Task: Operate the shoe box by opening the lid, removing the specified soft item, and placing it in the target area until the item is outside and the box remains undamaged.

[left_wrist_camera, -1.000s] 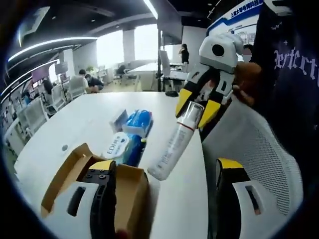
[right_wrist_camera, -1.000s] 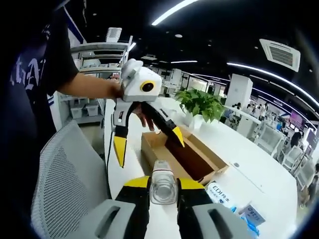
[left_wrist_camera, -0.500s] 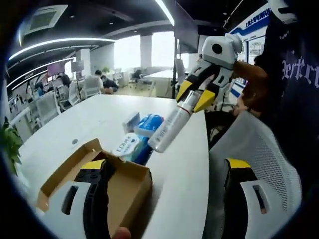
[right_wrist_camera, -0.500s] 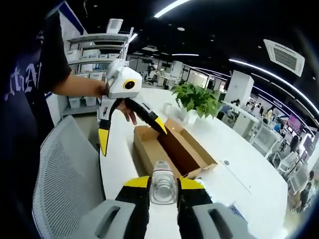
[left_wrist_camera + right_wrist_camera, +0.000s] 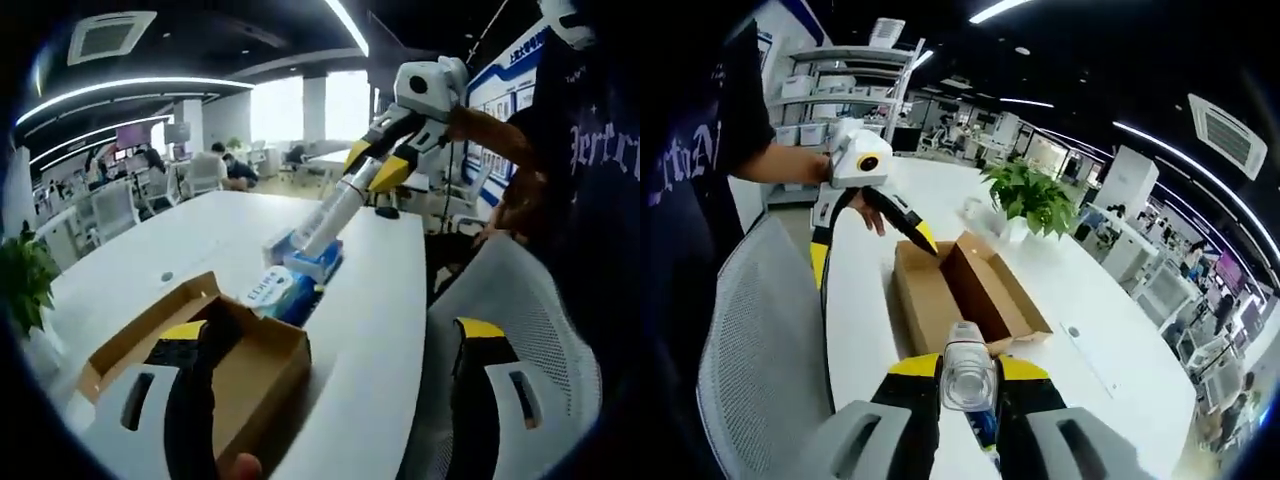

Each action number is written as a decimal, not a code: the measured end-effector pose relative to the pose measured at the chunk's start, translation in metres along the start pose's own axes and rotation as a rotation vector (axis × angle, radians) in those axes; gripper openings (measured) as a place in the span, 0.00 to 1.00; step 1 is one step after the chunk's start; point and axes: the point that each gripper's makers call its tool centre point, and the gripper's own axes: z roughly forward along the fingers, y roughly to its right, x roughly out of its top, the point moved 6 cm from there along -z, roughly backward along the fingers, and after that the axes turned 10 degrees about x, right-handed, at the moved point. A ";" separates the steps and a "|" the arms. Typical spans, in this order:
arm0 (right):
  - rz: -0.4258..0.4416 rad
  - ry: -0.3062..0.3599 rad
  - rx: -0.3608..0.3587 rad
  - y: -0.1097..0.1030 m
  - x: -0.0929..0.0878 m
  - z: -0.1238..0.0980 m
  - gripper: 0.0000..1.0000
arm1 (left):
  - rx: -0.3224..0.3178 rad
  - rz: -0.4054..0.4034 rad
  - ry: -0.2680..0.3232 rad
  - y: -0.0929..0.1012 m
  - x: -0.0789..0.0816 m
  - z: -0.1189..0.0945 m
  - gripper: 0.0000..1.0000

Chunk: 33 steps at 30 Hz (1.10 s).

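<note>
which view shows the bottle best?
Left gripper view: the white bottle appears side-on at full length, held by the right gripper above the table. Right gripper view shows it end-on only, clamped between that gripper's jaws.

Brown cardboard shoe box (image 5: 958, 295), darker brown inside. White table (image 5: 380, 330) under it. Right gripper (image 5: 968, 395) white-bodied with yellow and black jaws, clamped on a white bottle (image 5: 330, 215) with a clear cap. Left gripper (image 5: 330, 375) in the same white, black and yellow. Blue and white packets (image 5: 290, 285) beside the box. Grey mesh chair (image 5: 755, 340). Green potted plant (image 5: 1028, 200). Dark sleeve (image 5: 745, 100) with pale lettering.
</note>
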 end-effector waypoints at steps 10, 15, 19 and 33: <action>-0.061 -0.076 0.001 0.027 0.002 -0.004 0.16 | 0.056 -0.021 0.003 0.002 -0.004 -0.010 0.99; -0.085 -0.112 0.003 0.044 0.001 -0.006 0.16 | 0.075 -0.026 0.005 0.003 -0.008 -0.016 0.99; -0.100 -0.133 0.013 0.053 0.001 -0.006 0.16 | 0.095 -0.024 0.001 0.003 -0.010 -0.020 0.99; -0.146 -0.216 0.058 0.094 -0.002 0.006 0.16 | 0.136 -0.040 0.017 0.013 -0.013 -0.033 0.99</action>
